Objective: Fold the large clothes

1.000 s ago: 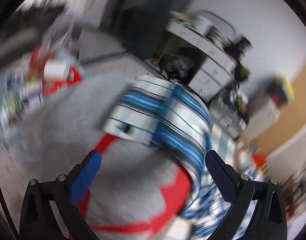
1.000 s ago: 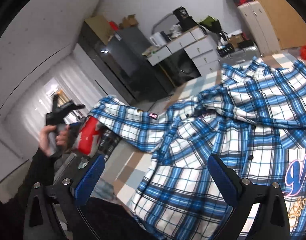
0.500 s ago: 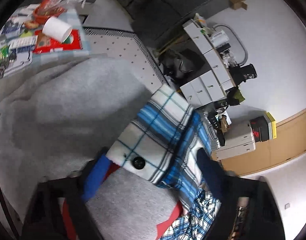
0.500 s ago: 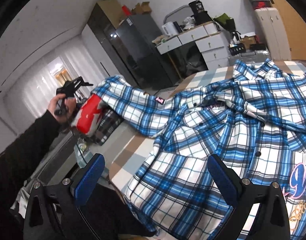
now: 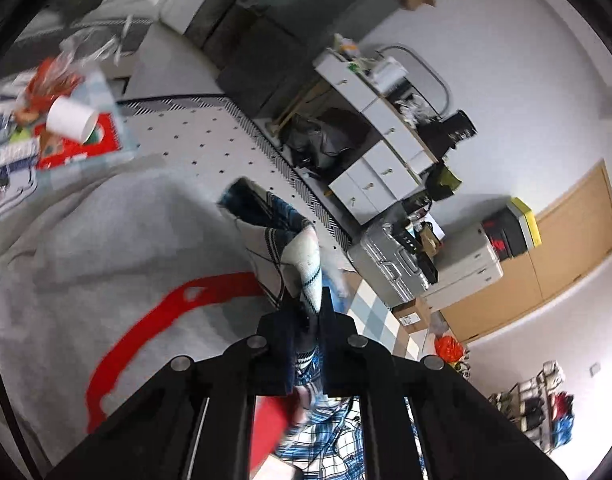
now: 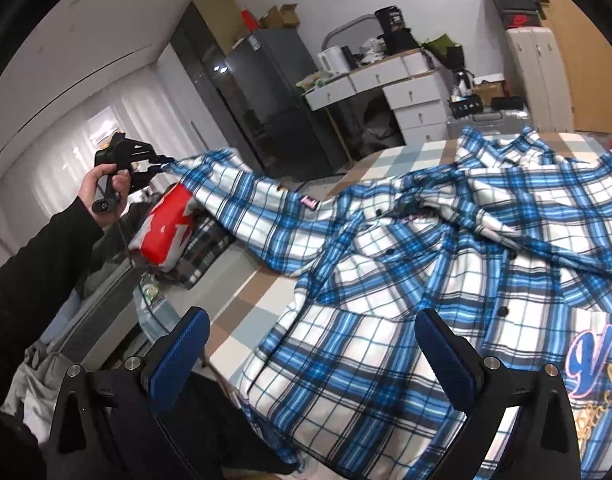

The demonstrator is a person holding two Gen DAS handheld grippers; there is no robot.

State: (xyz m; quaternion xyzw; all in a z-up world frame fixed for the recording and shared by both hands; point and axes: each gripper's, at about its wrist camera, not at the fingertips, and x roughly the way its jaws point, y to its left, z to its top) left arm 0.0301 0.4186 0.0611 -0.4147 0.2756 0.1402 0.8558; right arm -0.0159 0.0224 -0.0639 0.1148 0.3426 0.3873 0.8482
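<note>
Now pinching plaid shirt (image 6: 406, 264) cuff (image 5: 301, 256) in left gripper (image 5: 309, 320); right gripper (image 6: 310, 352) gaping, empty; next, carrying sleeve across.

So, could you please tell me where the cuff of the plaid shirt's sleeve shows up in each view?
Left wrist view: the sleeve cuff sits at centre, pinched in the left gripper.
Right wrist view: the cuff is at upper left, at that gripper's tip.
Shared landmark: the white drawer unit against the wall.

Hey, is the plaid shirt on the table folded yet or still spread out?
Spread out. The plaid shirt lies open and rumpled across the table, one sleeve stretched out by the left gripper.
</note>
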